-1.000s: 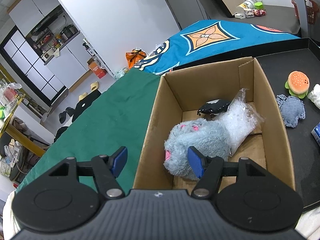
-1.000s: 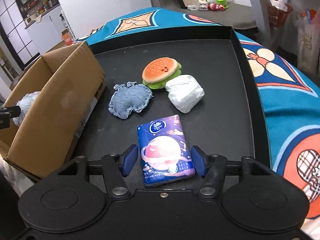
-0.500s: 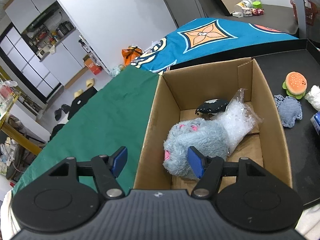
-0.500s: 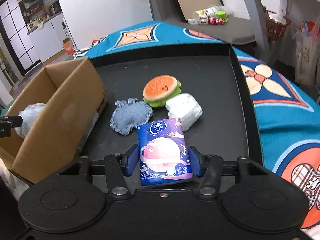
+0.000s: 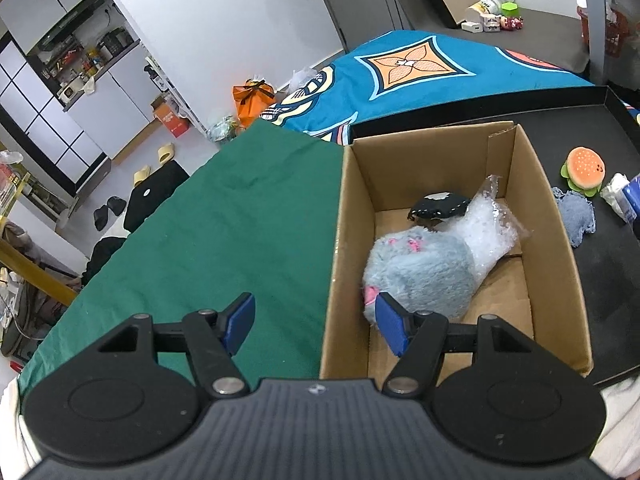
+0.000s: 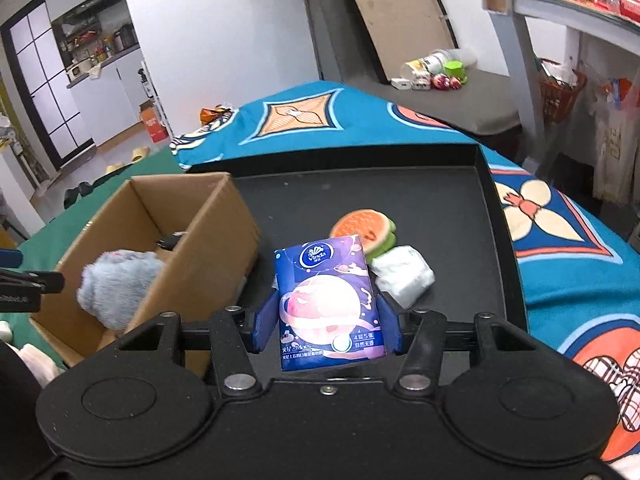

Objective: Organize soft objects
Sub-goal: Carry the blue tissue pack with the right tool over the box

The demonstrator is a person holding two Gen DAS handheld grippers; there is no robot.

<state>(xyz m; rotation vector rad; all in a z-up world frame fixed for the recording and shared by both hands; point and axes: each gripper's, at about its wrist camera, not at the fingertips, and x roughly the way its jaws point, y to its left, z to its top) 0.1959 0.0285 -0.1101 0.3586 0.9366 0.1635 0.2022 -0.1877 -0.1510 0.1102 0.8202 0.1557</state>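
My right gripper point(image 6: 326, 326) is shut on a purple tissue pack point(image 6: 326, 300) and holds it lifted above the black tray point(image 6: 440, 200). A burger plush point(image 6: 366, 228) and a white wrapped pack point(image 6: 404, 276) lie on the tray behind it. The cardboard box point(image 6: 208, 248) stands to the left and holds a grey-blue furry plush point(image 5: 420, 272), a clear plastic bag point(image 5: 488, 228) and a small black item point(image 5: 438, 206). My left gripper point(image 5: 316, 322) is open and empty, straddling the box's near left wall. A blue denim piece point(image 5: 576, 216) lies right of the box.
A green cloth point(image 5: 220, 240) covers the table left of the box. A blue patterned cloth point(image 6: 560, 248) lies around the tray. Small bottles and toys point(image 6: 436, 72) sit on a far grey surface.
My right gripper closed on the tissue pack and lifted it off the tray. My left gripper stayed open and pulled back slightly from the box.
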